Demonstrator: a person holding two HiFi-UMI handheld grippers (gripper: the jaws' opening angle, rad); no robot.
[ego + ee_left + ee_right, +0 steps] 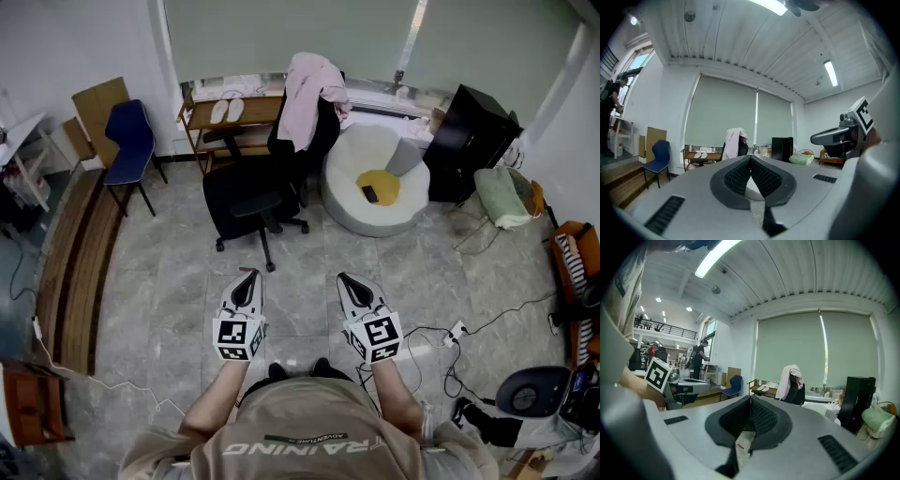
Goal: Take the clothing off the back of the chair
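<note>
- The room has a grey tiled floor (159,272), and pale roller blinds (281,33) run along the top of the head view. A round white seat (352,187) sits right of centre.
- The pink garment (311,94) is draped over the back of the black office chair (251,199) at upper centre, well apart from both grippers.
- The left gripper (247,275), at lower centre-left, has its jaws closed together with nothing between them.
- The right gripper (344,278), at lower centre-right, also has its tips pressed together and holds no clothing.
- The garment looks soft, light and limp, so it will probably sag and slip rather than keep its shape.
- The best hold is likely the bunched fold on top of the backrest, pinching a thick gather of cloth.
- Lifting it upward should clear the chair back. The chair stands on castors, so a sideways tug may roll or swivel it.
</note>
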